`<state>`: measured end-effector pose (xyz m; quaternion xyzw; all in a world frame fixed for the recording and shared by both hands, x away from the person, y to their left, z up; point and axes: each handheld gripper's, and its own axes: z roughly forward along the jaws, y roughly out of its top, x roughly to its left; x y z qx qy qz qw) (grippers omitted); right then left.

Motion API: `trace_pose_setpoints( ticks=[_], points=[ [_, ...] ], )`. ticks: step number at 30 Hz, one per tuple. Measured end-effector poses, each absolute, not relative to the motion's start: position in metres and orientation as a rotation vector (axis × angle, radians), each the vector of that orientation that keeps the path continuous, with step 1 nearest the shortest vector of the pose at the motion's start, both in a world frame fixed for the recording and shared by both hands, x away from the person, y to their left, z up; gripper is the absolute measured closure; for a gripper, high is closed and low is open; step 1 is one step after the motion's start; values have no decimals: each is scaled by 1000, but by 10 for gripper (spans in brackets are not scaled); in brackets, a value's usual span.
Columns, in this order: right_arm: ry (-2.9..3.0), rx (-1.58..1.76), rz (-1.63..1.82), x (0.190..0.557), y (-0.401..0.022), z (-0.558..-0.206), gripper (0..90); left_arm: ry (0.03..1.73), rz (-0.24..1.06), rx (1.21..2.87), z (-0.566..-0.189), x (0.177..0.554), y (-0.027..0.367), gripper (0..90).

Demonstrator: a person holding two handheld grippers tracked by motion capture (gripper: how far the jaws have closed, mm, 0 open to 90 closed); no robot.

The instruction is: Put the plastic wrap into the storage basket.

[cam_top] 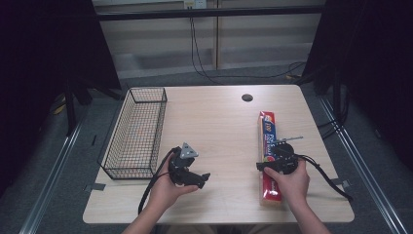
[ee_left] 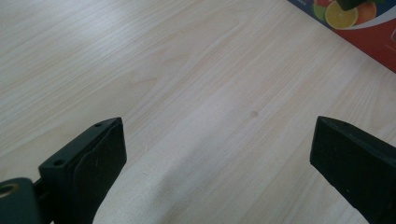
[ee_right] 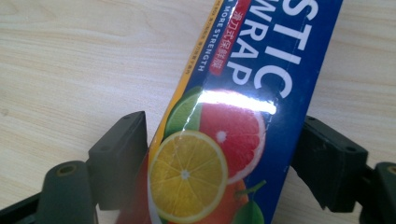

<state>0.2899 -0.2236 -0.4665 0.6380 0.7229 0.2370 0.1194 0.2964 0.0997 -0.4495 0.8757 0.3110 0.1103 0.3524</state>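
Your right gripper (ee_right: 219, 154) straddles the plastic wrap box (cam_top: 271, 151) lying flat on the table (cam_top: 219, 126), pads not clamped, left gripper (ee_left: 217, 158) empty and spread; gripping off-centre could tip the long box.

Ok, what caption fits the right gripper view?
Right gripper straddling a plastic wrap box on the table.

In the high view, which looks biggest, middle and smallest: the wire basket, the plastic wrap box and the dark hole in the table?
Largest to smallest:
1. wire basket
2. plastic wrap box, long but narrow
3. dark hole, clearly smallest
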Motion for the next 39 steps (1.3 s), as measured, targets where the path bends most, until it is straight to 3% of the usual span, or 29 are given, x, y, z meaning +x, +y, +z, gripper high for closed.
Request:
trace_pose_setpoints(
  ticks=[16,21,28,39],
  points=[
    [2132,1890,645,295,-222,-468,242,803,283,2258,-450,297,99,43],
    [2101,1920,630,296,-221,-467,286,800,291,2262,-450,298,99,44],
    [2094,1913,598,298,-227,-462,433,800,287,2260,-450,297,99,50],
    [2166,1845,666,301,-234,-459,443,807,289,2243,-445,300,102,55]
  ],
)
